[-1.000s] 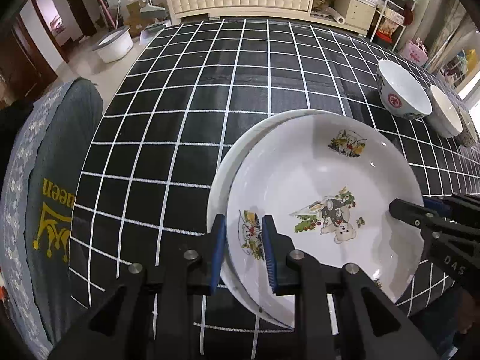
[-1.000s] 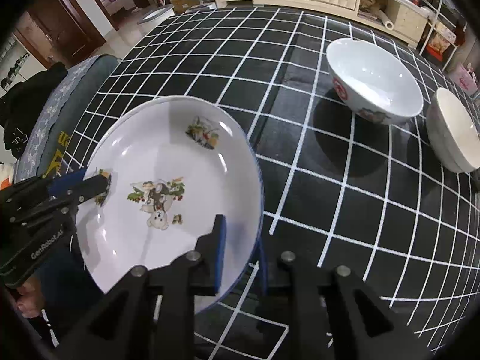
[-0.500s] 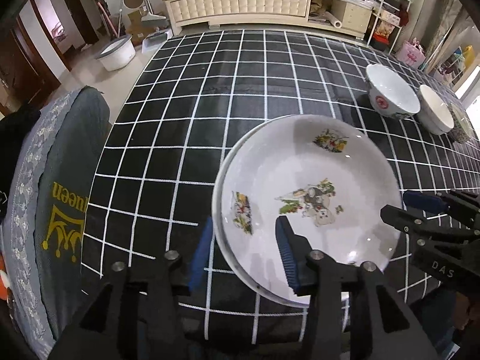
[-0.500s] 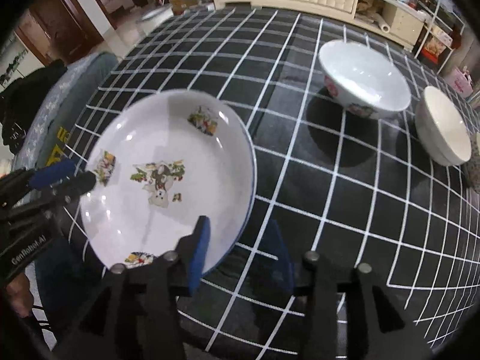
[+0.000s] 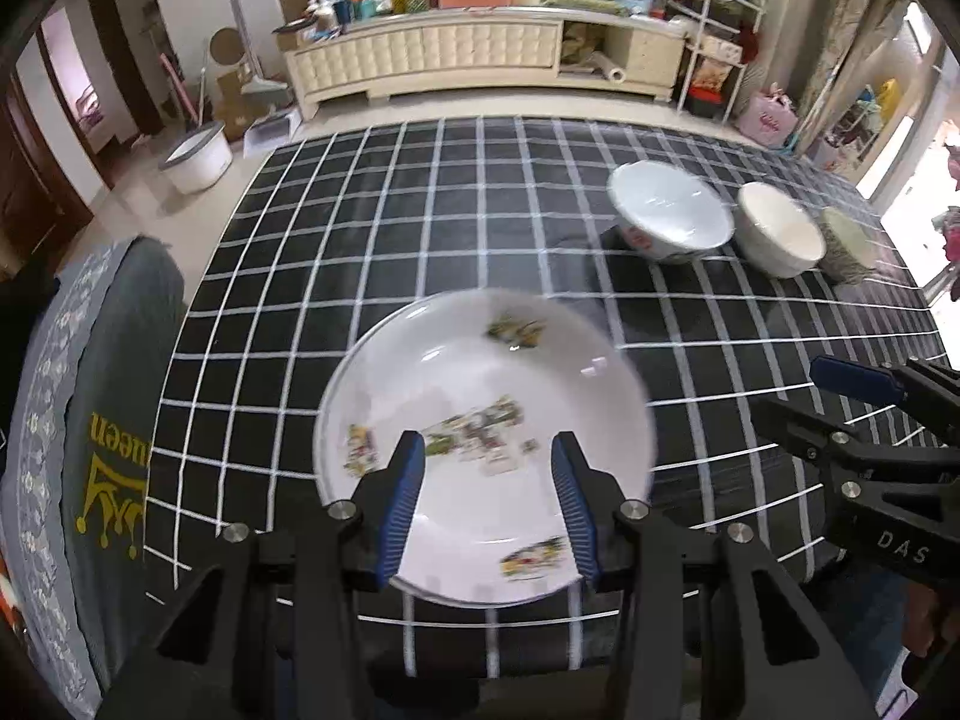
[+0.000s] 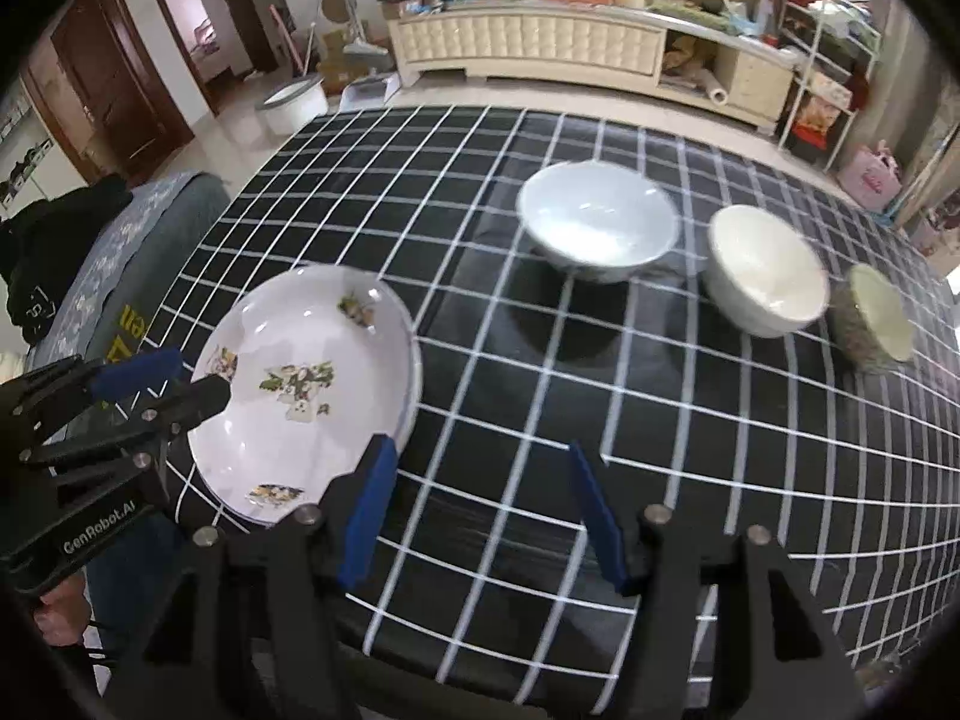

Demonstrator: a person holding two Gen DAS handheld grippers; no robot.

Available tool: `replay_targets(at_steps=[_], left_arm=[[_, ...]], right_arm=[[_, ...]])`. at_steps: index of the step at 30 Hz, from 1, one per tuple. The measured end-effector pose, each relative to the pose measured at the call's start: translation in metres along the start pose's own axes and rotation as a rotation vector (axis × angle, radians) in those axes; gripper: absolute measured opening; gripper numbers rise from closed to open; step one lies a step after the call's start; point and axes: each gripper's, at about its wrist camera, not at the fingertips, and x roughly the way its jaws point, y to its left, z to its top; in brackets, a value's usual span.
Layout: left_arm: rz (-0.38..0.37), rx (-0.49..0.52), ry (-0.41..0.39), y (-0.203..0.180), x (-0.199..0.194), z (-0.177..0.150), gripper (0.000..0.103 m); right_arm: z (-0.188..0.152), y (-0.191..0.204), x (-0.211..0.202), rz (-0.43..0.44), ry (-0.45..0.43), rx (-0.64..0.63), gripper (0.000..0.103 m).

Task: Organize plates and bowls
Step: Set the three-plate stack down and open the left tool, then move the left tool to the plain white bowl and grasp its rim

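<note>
A white plate with cartoon prints (image 5: 486, 396) (image 6: 300, 372) lies stacked on another plate near the table's front edge. My left gripper (image 5: 489, 501) is open and raised above its near rim, holding nothing. My right gripper (image 6: 483, 510) is open and empty, just right of the plates. It also shows in the left wrist view (image 5: 852, 396). Three bowls stand in a row at the right: a large white bowl with a red mark (image 5: 669, 213) (image 6: 597, 219), a cream bowl (image 5: 780, 237) (image 6: 765, 270) and a smaller patterned bowl (image 5: 846, 243) (image 6: 879, 318).
The table has a black cloth with a white grid (image 5: 420, 228) (image 6: 660, 420). A grey padded chair back (image 5: 78, 396) stands at the table's left edge. A long cream cabinet (image 5: 480, 60) and a white basin (image 5: 195, 159) stand on the floor beyond.
Both grippers let go of the top plate, opened wide and pulled back and up. The plate now rests on the plate beneath it.
</note>
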Motion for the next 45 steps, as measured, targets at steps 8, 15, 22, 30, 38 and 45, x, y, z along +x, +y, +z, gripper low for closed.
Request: replay_targets(at_steps=[8,15,22,30,38,45], left_arm=[[-0.031,0.049,-0.051,-0.046,-0.023,0.024,0.041],[-0.04,0.106,-0.105,-0.077,-0.035,0.055,0.052],[-0.032,0.128,-0.111,-0.09,-0.02,0.092,0.052],[-0.016,0.139,-0.084,-0.095,0.013,0.124,0.052],[0.009,0.176,-0.055,-0.097,0.05,0.142,0.052],[0.001,0.16,0.003,-0.093,0.091,0.153,0.052]], right_arm=[[0.006,-0.035,-0.034,-0.036,-0.07,0.045,0.066],[0.026,-0.063,-0.046,-0.069,-0.101,0.069,0.067],[0.054,-0.081,-0.04,-0.069,-0.105,0.063,0.067],[0.077,-0.097,-0.01,-0.038,-0.08,0.067,0.067],[0.098,-0.098,0.02,-0.021,-0.064,0.024,0.067],[0.111,-0.105,0.058,-0.019,-0.008,0.009,0.067]])
